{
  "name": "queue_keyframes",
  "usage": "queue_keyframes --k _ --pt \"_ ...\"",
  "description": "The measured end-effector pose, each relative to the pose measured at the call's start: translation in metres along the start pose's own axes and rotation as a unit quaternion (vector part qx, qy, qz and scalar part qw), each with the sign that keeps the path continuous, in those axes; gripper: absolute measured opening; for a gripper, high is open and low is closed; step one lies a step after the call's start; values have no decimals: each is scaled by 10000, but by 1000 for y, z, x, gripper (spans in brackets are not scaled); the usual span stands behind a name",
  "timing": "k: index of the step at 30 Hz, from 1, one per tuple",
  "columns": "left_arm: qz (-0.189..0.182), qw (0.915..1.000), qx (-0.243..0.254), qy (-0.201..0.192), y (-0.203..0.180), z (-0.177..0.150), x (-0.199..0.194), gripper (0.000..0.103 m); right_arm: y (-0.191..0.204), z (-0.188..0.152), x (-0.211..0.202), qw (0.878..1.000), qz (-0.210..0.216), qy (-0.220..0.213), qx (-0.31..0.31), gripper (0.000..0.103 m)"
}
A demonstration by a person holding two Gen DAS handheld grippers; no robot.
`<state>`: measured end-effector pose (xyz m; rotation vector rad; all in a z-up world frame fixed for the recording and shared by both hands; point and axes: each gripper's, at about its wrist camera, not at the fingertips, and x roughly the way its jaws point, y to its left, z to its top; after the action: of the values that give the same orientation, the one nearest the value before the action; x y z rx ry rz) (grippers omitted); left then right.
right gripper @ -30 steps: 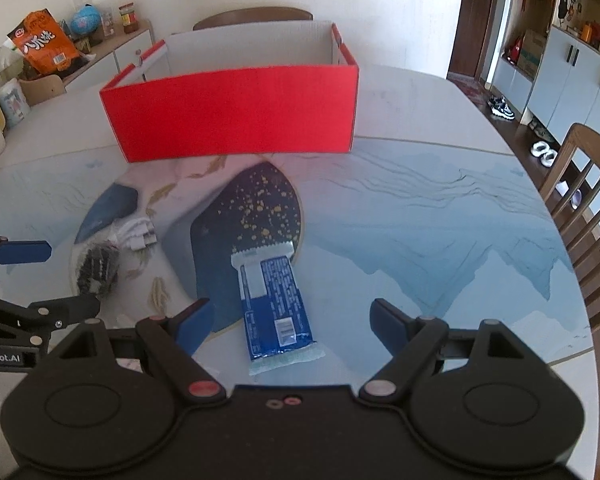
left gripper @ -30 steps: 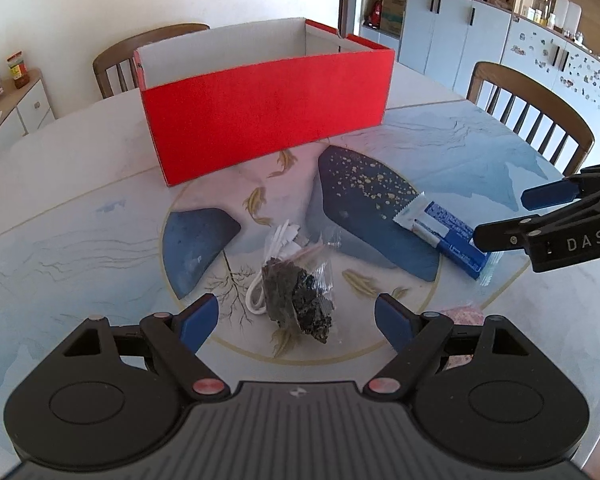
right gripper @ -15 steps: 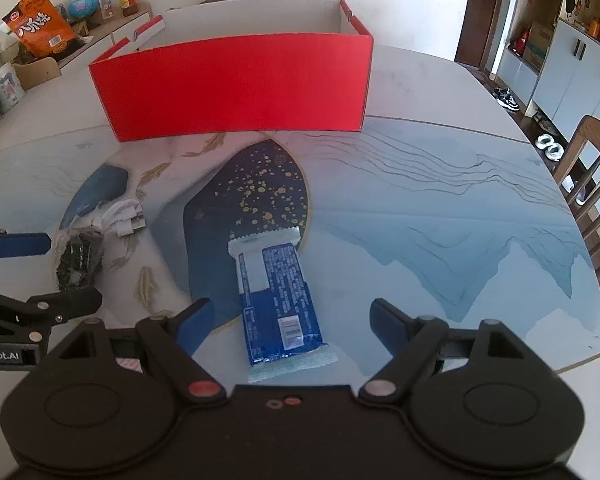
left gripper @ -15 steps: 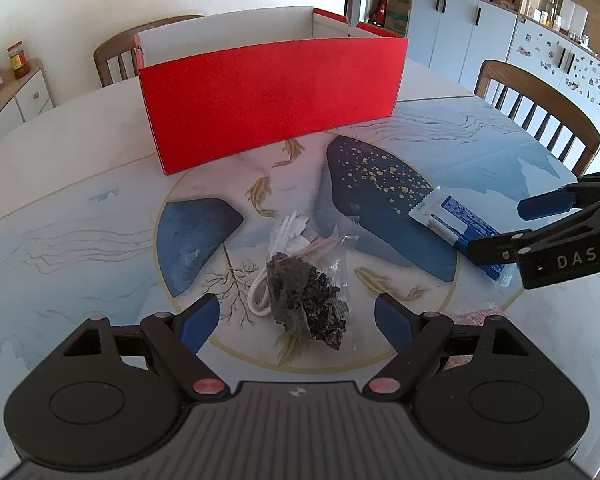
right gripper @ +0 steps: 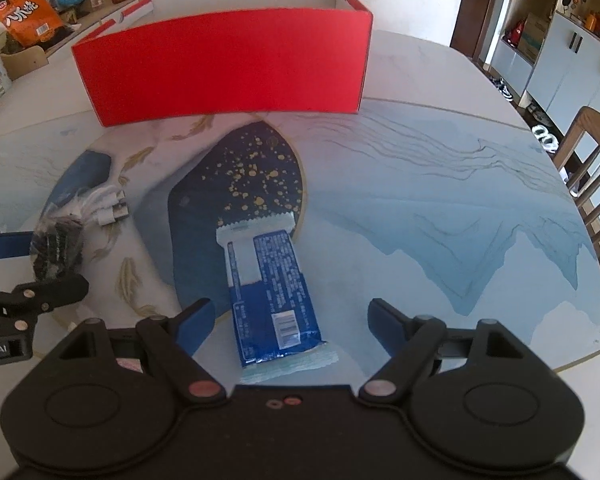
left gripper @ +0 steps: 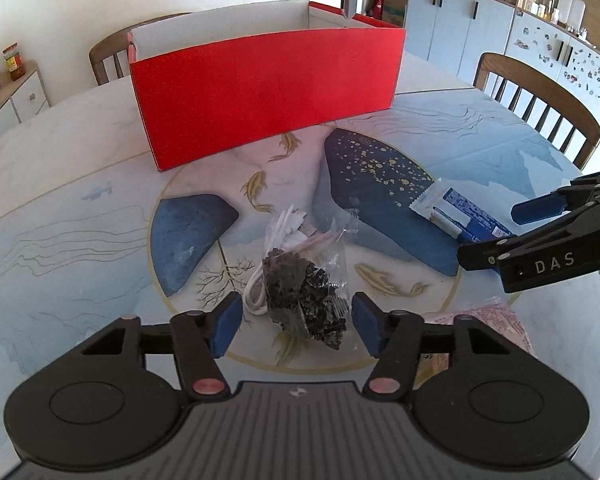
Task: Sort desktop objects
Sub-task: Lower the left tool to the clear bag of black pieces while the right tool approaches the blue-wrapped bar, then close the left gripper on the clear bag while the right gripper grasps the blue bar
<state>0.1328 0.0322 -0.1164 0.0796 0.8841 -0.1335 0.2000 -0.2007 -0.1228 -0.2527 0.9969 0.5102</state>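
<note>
1. The left tongs [left gripper: 294,326] are closing around a clear bag of dark bits [left gripper: 306,300] near the bench's [left gripper: 60,184] middle; the blue pads flank it, not yet pressing.
2. A white cable [left gripper: 286,226] lies touching the bag's far side.
3. The red box [left gripper: 266,92] stands open-topped toward the far edge.
4. A blue-and-white packet [right gripper: 270,284] lies flat, right of the bag.
5. The right tongs [right gripper: 290,324] stand wide apart, straddling the packet's near end without touching it.
</note>
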Motion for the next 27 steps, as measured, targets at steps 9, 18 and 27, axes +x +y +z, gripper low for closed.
queue_keyframes --k 9,18,27 --pt "29 10000 40 -80 0 -1 -3 53 1 -1 -1 10000 15 -76 43 74" --pt "38 9999 53 -108 -1 1 -5 36 -1 1 -3 9999 -23 -125 81 54" --pt "41 9999 33 -94 -1 0 -8 33 -3 2 -6 9998 -66 -128 139 39"
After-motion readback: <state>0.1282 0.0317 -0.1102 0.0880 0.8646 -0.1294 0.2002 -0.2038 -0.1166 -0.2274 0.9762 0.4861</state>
